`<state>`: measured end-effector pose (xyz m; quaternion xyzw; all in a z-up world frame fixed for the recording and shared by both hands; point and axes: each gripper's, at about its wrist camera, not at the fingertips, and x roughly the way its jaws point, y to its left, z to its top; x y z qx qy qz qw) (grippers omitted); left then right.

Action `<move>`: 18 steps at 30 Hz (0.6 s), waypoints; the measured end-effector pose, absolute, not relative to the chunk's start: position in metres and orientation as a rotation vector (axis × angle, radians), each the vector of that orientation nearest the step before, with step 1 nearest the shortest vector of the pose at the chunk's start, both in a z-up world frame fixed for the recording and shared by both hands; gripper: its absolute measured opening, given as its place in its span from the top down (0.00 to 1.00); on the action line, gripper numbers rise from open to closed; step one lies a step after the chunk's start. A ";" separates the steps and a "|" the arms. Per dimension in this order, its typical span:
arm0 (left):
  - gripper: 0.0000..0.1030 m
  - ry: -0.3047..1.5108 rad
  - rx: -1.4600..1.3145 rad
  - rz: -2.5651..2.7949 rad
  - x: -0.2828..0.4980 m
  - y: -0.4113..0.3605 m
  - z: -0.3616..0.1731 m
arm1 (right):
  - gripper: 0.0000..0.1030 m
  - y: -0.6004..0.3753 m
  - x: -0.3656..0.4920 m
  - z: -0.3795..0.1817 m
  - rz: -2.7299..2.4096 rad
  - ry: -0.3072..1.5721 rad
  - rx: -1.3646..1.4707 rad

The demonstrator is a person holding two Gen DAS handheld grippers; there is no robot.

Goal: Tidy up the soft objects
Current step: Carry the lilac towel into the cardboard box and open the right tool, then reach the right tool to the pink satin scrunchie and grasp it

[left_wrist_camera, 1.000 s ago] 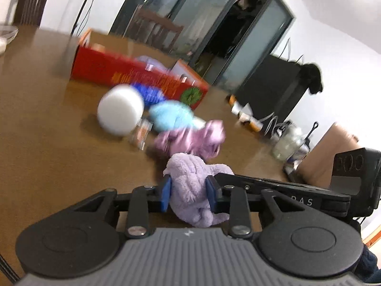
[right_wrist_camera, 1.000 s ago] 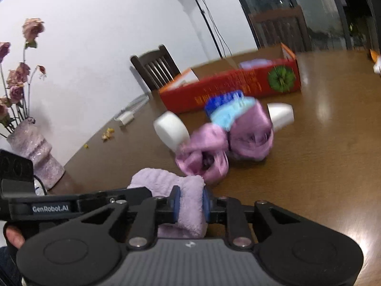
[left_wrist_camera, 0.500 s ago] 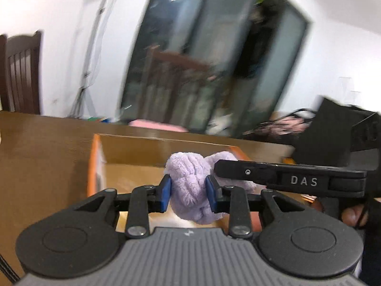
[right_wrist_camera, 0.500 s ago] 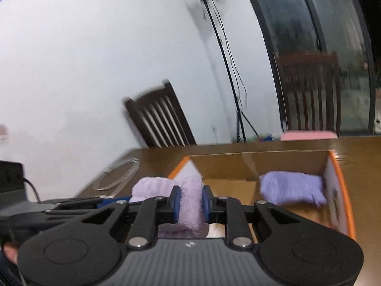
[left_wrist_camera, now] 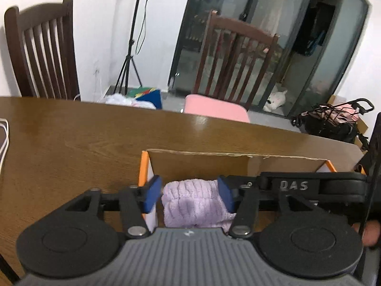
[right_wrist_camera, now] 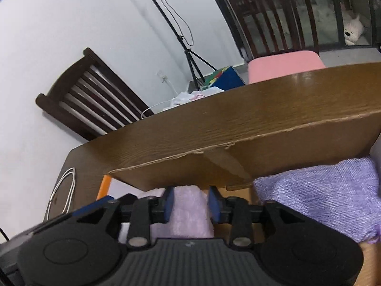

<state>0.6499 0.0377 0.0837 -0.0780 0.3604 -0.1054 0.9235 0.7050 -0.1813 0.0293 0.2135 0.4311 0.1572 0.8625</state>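
Note:
A lilac fluffy cloth (left_wrist_camera: pixel 195 211) lies between the blue pads of my left gripper (left_wrist_camera: pixel 189 196), low inside the cardboard box (left_wrist_camera: pixel 238 164) with orange edges. Its jaws are opening, and a thin gap shows at the left pad. The right gripper (right_wrist_camera: pixel 191 205) holds its pads on either side of the same lilac cloth (right_wrist_camera: pixel 188 221). Those jaws are opening too, and the cloth no longer looks squeezed. A darker purple knitted cloth (right_wrist_camera: pixel 321 195) lies in the box (right_wrist_camera: pixel 190 169) to the right. The right gripper's black body (left_wrist_camera: pixel 297 186) crosses the left wrist view.
The box stands on a brown wooden table (left_wrist_camera: pixel 71 143). A white cable (right_wrist_camera: pixel 64 190) lies near the table's left edge. Two dark wooden chairs (left_wrist_camera: pixel 40 47) (left_wrist_camera: pixel 238 54), one with a pink seat, stand behind the table, with a tripod (left_wrist_camera: pixel 129 47) between them.
Both grippers carried the lilac cloth from the pile of soft things on the table to the box and lowered it inside. Both pairs of jaws have spread apart.

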 end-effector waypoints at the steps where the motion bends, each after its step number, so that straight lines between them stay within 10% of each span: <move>1: 0.37 0.733 -0.157 -0.221 0.646 0.039 0.087 | 0.57 -0.184 0.702 0.032 0.338 0.898 0.441; 18: 0.17 0.450 0.009 -0.210 0.439 0.039 0.171 | 0.42 -0.271 0.506 0.149 0.322 0.572 0.164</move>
